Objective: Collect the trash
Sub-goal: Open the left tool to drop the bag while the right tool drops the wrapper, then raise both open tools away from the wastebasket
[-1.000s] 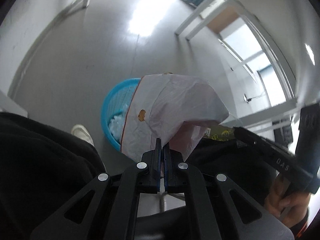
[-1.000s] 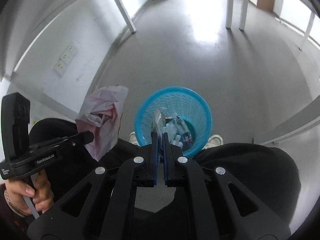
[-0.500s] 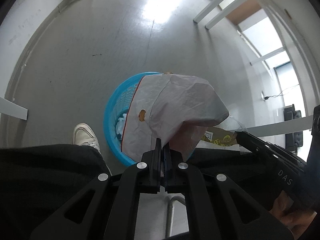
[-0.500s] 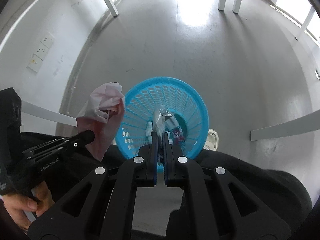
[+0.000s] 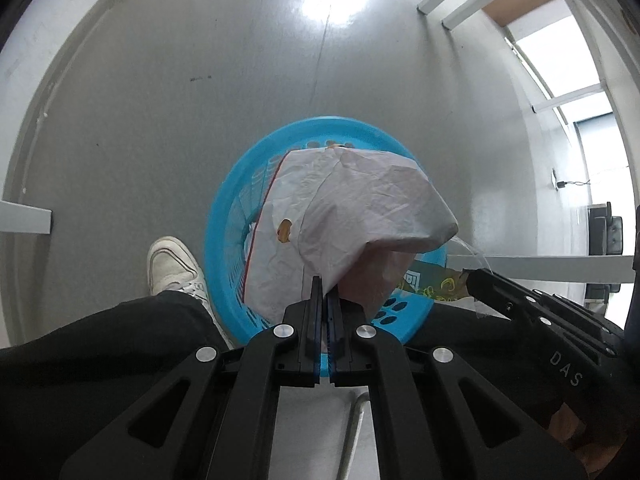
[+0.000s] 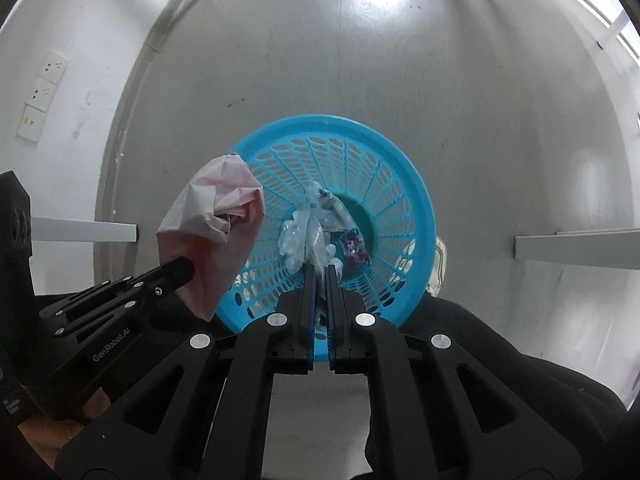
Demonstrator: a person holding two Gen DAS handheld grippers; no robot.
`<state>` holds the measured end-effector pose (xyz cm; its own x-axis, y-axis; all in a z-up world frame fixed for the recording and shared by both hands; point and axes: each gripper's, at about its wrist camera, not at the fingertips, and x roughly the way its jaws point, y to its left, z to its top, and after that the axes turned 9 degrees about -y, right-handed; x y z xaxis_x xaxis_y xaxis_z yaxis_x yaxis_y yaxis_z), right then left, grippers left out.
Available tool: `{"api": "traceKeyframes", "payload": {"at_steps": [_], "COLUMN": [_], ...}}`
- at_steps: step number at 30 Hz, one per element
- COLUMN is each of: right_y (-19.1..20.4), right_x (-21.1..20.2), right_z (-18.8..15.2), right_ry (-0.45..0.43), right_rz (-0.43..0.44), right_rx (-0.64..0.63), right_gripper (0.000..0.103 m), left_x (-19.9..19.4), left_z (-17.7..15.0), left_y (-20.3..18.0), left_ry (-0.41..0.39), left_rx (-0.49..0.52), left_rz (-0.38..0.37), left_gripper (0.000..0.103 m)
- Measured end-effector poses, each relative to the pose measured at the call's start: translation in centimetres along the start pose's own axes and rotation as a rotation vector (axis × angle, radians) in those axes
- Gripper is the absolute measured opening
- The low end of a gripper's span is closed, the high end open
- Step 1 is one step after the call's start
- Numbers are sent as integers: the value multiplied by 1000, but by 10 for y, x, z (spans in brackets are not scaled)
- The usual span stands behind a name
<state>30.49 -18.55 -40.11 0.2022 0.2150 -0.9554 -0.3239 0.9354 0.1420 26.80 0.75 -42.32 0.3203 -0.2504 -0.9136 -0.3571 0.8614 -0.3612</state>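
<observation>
From my left wrist camera, I see my left gripper (image 5: 325, 292) with its jaws closed tight on a crumpled white-and-pink paper wrapper (image 5: 352, 216), pinched by its lower edge. The wrapper hangs directly over the round blue plastic mesh basket (image 5: 224, 216) standing on the grey floor (image 5: 160, 100), covering most of the basket's opening. A white sneaker (image 5: 172, 264) sits just beside the basket's left rim, with a dark trouser leg (image 5: 100, 356) below it. At the right edge my right gripper (image 5: 472, 280) reaches in, holding a clear plastic wrapper (image 5: 448, 280) with green and yellow print over the basket's right rim.

From my right wrist camera, the right gripper (image 6: 320, 280) has its jaws shut on that clear plastic wrapper (image 6: 318, 246), above the basket (image 6: 392, 200). Inside the basket lie clear crumpled plastic (image 6: 294, 236) and a small dark red packet (image 6: 354, 248). The left gripper (image 6: 186, 270) holds the paper wrapper (image 6: 216, 232) over the basket's left rim.
</observation>
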Motion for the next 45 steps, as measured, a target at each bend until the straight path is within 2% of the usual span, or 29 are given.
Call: {"api": "traceKeyframes", "payload": {"at_steps": [3, 6, 7, 8, 9, 10, 16, 21, 25, 29, 30, 32, 34, 37, 45], "right_y": [-1, -2, -2, -4, -5, -5, -4, -1, 3, 4, 3, 3, 5, 8, 16], "right_x": [10, 15, 15, 15, 16, 17, 16, 8, -7, -32, -41, -54, -66, -83, -122], "right_z": [1, 3, 4, 5, 6, 5, 5, 3, -1, -7, -9, -14, -19, -27, -49], "right_ry": [22, 34, 28, 26, 31, 33, 23, -3, -36, -84, -104, -134, -156, -195, -264], "right_rz": [-8, 1, -7, -18, -20, -18, -12, -10, -3, 17, 25, 20, 17, 17, 30], "right_rx": [7, 22, 26, 35, 43, 46, 30, 11, 0, -1, 5, -4, -16, -35, -72], "right_gripper": [4, 5, 7, 19, 40, 46, 47, 47, 47, 52, 53, 54, 54, 60, 62], "left_x": [9, 9, 8, 4, 0, -4, -7, -26, -40, -57, -61, -74, -87, -105, -146], "left_z": [1, 3, 5, 7, 9, 10, 8, 10, 6, -4, -7, -10, -11, -18, -40], "left_y": [4, 1, 1, 1, -1, -1, 1, 7, 3, -6, -9, -9, -7, -7, -5], "left_ry": [39, 41, 25, -5, -38, -60, -75, -109, -130, -152, -160, -176, -195, -240, -335], "left_rx": [-24, -33, -31, -27, -22, -22, -20, -38, -8, 89, 103, 103, 94, 107, 158], "left_rz": [0, -21, -33, -35, -39, -43, -10, 7, 39, 177, 190, 179, 160, 161, 169], "left_gripper": [1, 1, 8, 15, 34, 41, 35, 35, 35, 38, 38, 40, 49, 55, 61]}}
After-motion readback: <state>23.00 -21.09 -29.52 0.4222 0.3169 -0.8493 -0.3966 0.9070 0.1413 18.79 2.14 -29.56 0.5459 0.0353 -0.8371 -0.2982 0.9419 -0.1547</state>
